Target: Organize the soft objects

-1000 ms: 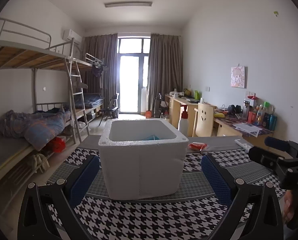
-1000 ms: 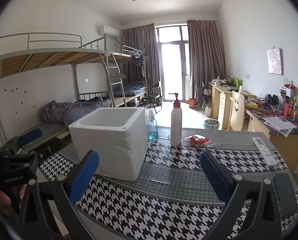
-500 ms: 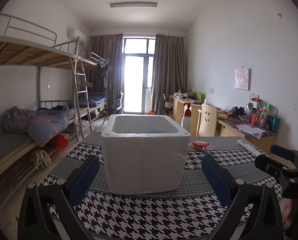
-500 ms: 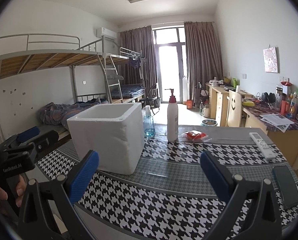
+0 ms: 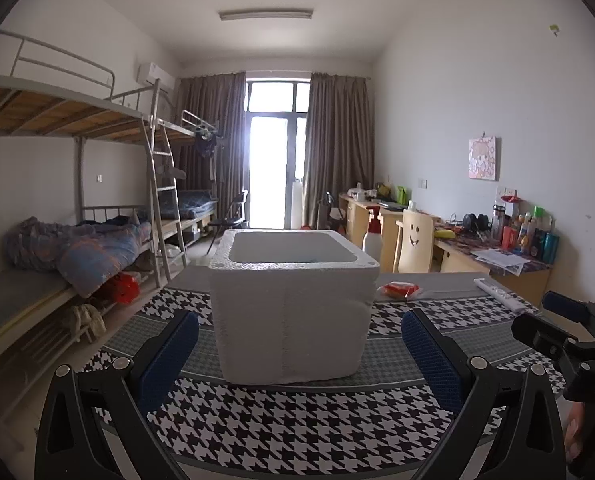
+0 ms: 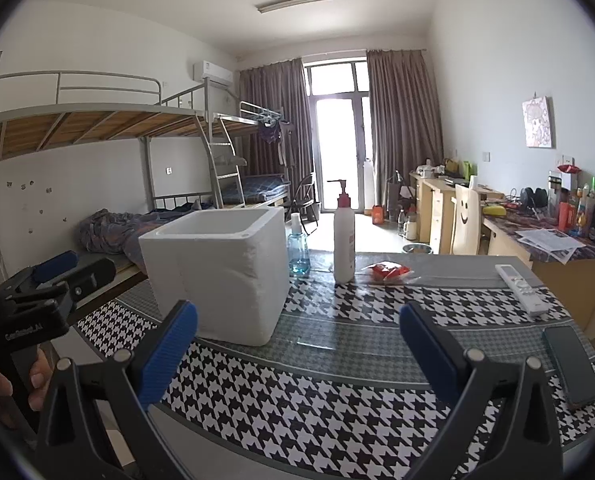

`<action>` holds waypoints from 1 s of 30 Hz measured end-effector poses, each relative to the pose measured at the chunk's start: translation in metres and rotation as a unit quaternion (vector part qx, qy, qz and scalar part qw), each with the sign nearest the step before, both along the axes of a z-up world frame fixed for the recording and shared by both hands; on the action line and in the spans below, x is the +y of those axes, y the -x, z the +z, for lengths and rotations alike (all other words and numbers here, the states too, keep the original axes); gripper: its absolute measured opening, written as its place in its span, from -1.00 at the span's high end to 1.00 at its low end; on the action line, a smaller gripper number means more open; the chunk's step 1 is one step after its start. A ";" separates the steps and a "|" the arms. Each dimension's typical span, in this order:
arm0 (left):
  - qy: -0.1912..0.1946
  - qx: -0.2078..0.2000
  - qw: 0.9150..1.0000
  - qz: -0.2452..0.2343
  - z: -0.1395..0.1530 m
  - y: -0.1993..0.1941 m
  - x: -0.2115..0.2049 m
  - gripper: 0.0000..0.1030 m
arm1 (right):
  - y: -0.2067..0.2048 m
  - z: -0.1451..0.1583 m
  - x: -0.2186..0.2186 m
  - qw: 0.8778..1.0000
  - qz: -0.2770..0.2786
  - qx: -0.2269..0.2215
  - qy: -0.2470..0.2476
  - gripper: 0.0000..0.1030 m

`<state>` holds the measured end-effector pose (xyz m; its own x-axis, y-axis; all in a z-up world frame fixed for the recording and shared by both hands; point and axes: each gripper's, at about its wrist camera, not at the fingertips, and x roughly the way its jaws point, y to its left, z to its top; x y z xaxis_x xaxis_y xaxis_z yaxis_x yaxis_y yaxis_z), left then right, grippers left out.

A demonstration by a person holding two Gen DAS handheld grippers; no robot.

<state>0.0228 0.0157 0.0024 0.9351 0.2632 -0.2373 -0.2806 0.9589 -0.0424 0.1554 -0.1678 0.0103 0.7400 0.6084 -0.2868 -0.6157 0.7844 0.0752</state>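
Hovering above the near edge of the bench (image 6: 337,364), the left gripper (image 5: 297,354) and right gripper (image 6: 297,344) both stand spread wide and carry nothing. The white foam box (image 5: 293,312) sits open-topped on the houndstooth cloth, directly ahead of the left gripper. The only soft-looking item is a red-and-white packet (image 6: 387,273) lying beyond the box, beside the pump bottle (image 6: 344,240). This looks like the approach step; next, the right gripper likely must reach forward to the packet.
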 end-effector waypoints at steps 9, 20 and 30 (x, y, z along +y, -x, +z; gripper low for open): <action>-0.005 -0.005 1.000 -0.001 0.001 0.007 -0.001 -0.98 | 0.004 -0.001 0.000 1.000 0.000 0.001 0.003 -0.98; -0.008 0.002 1.000 -0.004 -0.004 0.005 0.001 -0.98 | 0.003 -0.002 0.001 1.000 0.003 0.004 0.007 -0.98; -0.011 0.006 1.000 -0.012 -0.007 0.005 0.003 -0.98 | 0.001 -0.003 0.003 1.000 0.006 0.008 0.009 -0.98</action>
